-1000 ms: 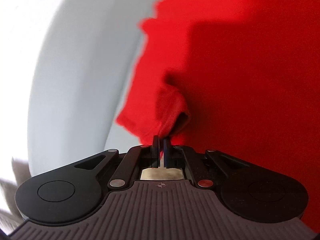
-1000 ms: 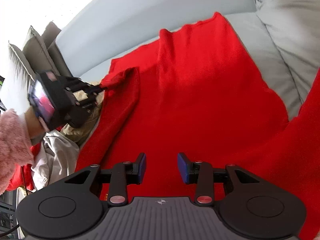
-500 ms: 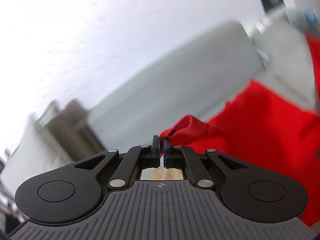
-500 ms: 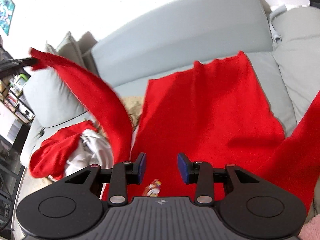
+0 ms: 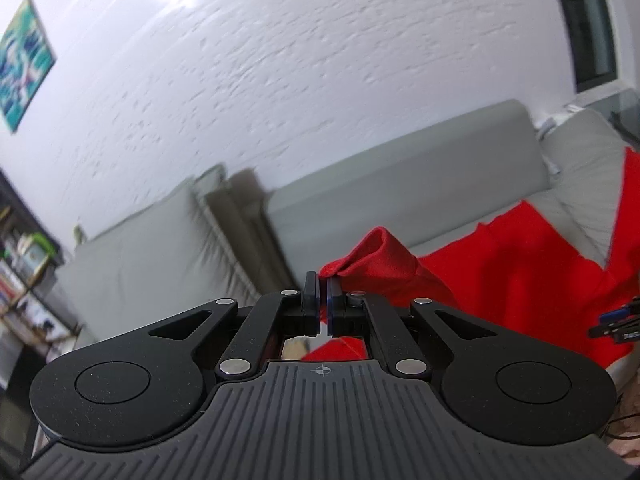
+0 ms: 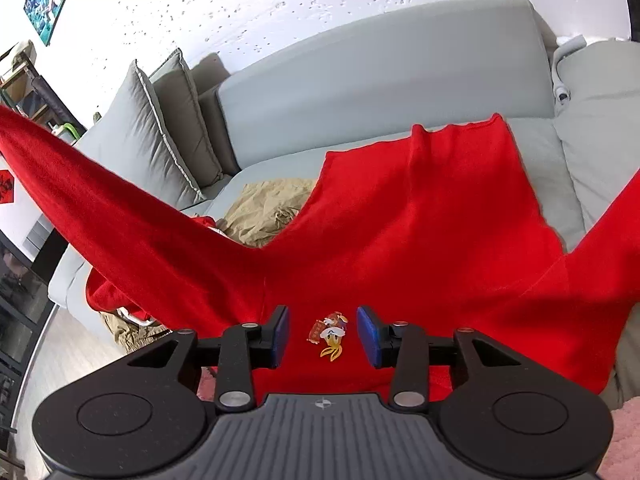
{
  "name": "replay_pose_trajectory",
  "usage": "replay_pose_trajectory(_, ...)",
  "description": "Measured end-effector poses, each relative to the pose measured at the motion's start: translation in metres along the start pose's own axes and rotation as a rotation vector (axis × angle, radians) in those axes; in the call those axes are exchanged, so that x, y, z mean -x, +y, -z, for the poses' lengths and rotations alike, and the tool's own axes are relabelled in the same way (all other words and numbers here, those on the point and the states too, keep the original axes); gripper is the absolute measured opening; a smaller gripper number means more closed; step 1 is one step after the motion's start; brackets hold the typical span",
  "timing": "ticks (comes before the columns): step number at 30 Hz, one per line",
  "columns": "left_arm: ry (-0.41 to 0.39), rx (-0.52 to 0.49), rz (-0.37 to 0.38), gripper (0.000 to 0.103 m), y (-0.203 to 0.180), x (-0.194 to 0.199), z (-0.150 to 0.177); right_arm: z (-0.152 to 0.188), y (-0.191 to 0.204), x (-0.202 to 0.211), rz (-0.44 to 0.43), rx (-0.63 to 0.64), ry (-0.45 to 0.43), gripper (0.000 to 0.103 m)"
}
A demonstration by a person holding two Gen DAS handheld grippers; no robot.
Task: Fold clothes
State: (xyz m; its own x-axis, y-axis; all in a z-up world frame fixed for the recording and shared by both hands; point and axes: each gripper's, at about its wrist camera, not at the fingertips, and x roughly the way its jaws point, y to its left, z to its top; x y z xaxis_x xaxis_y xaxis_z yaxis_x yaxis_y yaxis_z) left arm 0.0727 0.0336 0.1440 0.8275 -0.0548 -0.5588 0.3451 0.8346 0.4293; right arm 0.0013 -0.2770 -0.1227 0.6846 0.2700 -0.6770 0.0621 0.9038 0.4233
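A red sweater (image 6: 420, 216) lies spread on the grey sofa seat (image 6: 536, 148), with a small duck emblem (image 6: 330, 334) on its chest. My left gripper (image 5: 323, 280) is shut on the cuff of one red sleeve (image 5: 376, 256) and holds it high above the sofa. In the right wrist view that sleeve (image 6: 100, 200) stretches up and off to the left. My right gripper (image 6: 322, 320) hovers over the emblem. Its jaws are opening, with nothing pinched between them. The other sleeve (image 6: 600, 248) runs off to the right.
A tan garment (image 6: 268, 208) lies on the seat left of the sweater. More red and tan clothes (image 6: 120, 304) are heaped at the seat's left edge. Grey cushions (image 6: 140, 136) lean at the left, a pillow (image 6: 600, 112) at the right. Shelves (image 5: 24, 280) stand far left.
The left gripper has risen steeply with the sleeve cuff, pulling the sleeve taut up and left. The right gripper has lifted and drawn back, so the emblem now shows between its jaws.
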Motion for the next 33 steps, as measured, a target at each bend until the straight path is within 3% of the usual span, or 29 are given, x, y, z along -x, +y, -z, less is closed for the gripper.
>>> replay_pose_trajectory(8, 0.312, 0.067, -0.083, 0.002, 0.060, -0.162, 0.039, 0.003, 0.015, -0.007, 0.036, 0.048, 0.040, 0.040)
replay_pose_trajectory(13, 0.462, 0.098, -0.138, 0.002, 0.072, -0.278, 0.072, 0.006, 0.021, -0.008, 0.084, 0.086, 0.072, 0.040)
replay_pose_trajectory(16, 0.535, 0.148, -0.148, 0.005, 0.073, -0.324, 0.092, 0.007, 0.023, -0.006, 0.110, 0.084, 0.085, 0.040)
replay_pose_trajectory(19, 0.604, 0.172, -0.226, 0.036, 0.065, -0.372, 0.129, 0.008, 0.022, -0.004, 0.128, 0.079, 0.097, 0.041)
replay_pose_trajectory(20, 0.640, 0.184, -0.255, 0.053, 0.062, -0.378, 0.140, 0.007, 0.022, -0.004, 0.132, 0.079, 0.098, 0.042)
replay_pose_trajectory(23, 0.685, 0.261, -0.295, 0.055, 0.065, -0.387, 0.166, 0.005, 0.021, 0.002, 0.144, 0.083, 0.086, 0.045)
replay_pose_trajectory(27, 0.668, 0.371, -0.375, 0.055, 0.090, -0.366, 0.183, 0.003, 0.014, 0.008, 0.140, 0.068, 0.068, 0.047)
replay_pose_trajectory(29, 0.622, 0.423, -0.408, 0.055, 0.101, -0.340, 0.182, 0.003, 0.009, 0.010, 0.139, 0.046, 0.060, 0.048)
replay_pose_trajectory(31, 0.555, 0.449, -0.375, 0.057, 0.101, -0.311, 0.173, 0.002, 0.003, 0.014, 0.136, 0.018, 0.046, 0.051)
replay_pose_trajectory(33, 0.470, 0.454, -0.272, 0.062, 0.083, -0.268, 0.161, 0.002, -0.004, 0.019, 0.136, -0.002, 0.029, 0.055)
